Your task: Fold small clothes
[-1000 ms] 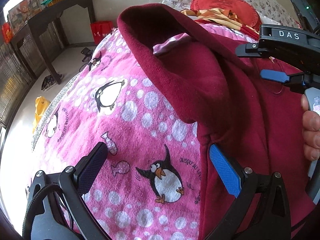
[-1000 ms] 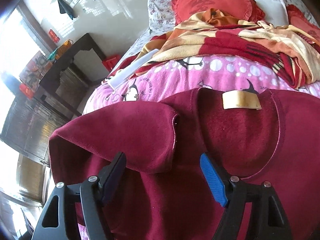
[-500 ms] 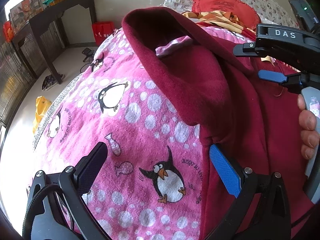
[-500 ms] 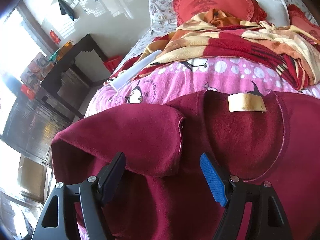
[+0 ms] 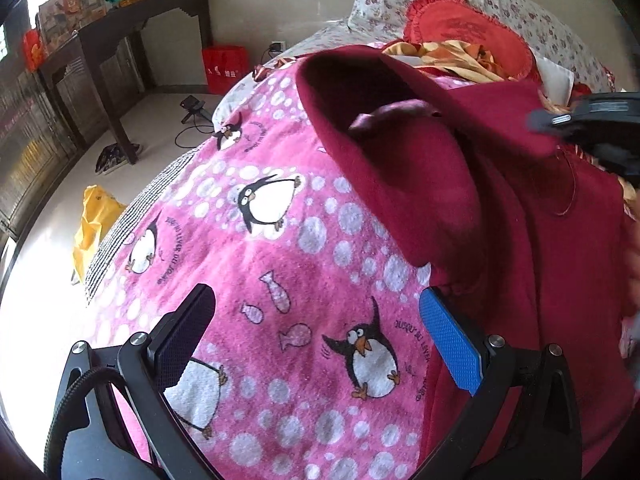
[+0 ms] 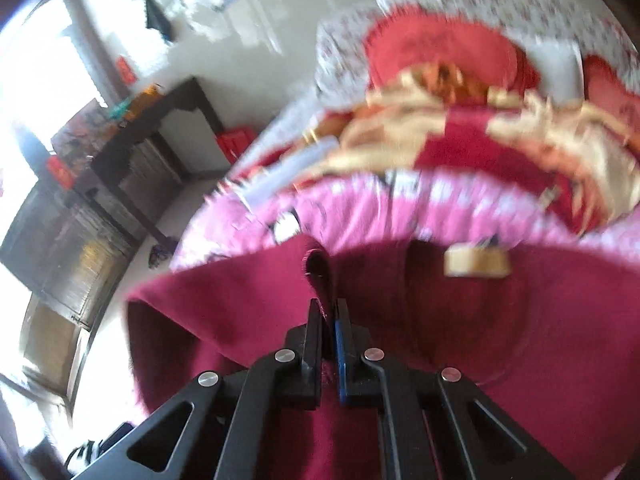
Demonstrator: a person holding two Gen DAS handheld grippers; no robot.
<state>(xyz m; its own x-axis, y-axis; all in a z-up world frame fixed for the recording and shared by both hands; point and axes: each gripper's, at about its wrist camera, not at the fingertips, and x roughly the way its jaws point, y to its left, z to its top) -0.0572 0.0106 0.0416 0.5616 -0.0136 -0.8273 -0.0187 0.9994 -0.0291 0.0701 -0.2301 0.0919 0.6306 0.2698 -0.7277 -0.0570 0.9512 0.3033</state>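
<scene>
The right hand-held gripper [image 6: 329, 312] is clamped on a pinched ridge of the dark red fleece sweater [image 5: 540, 248], near where the sleeve meets the body. The grip looks meant to lift that sleeve side and carry it over the body for a fold. The sweater lies on the pink penguin-print blanket [image 5: 260, 264] covering the bed, its tan neck label [image 6: 476, 262] facing up. The left hand-held gripper [image 5: 320, 336] hovers with its jaws apart and nothing between them, its blue pad just beside the sweater's edge, probably waiting to take the lower hem. A second ago the right jaws stood wide apart over flat cloth; now they are together and the fabric is raised, with the right-wrist view blurred by motion.
</scene>
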